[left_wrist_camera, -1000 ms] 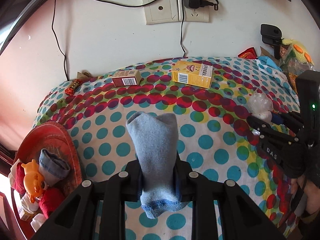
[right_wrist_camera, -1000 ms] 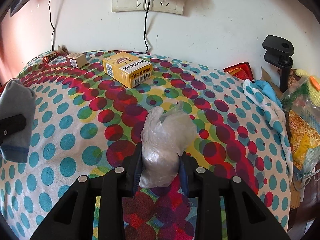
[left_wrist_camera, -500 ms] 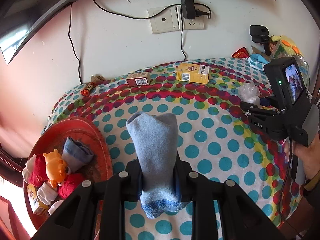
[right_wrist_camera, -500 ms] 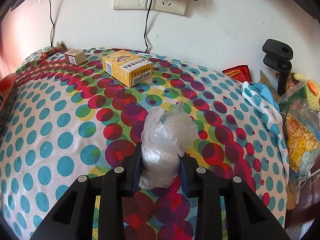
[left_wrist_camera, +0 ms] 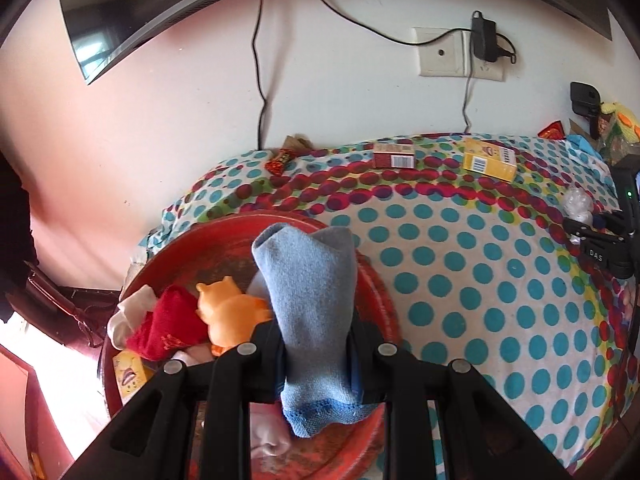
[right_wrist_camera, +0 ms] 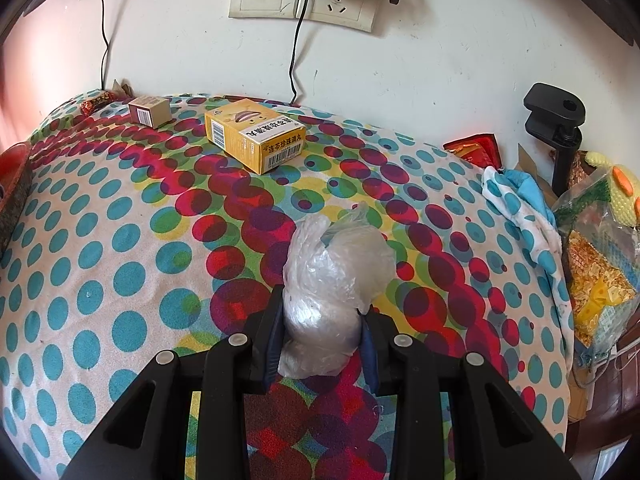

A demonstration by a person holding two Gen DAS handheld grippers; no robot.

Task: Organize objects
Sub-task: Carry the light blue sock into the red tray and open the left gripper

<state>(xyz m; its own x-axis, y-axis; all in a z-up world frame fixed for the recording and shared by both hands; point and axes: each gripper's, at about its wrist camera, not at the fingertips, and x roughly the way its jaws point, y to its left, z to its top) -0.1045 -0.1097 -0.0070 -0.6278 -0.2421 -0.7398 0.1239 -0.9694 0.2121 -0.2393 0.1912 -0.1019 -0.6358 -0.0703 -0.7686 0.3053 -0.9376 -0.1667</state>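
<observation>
gripping a blue sock (left_wrist_camera: 316,312) over the red tray (left_wrist_camera: 384,296) (left view only), right jaws clamping a plastic bag (right_wrist_camera: 332,300)

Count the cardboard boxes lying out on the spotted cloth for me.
2. A small brown box sits near the wall at the far left; a larger yellow box lies to its right. Another yellow box sits in the red tray, and more may be hidden there.
</observation>
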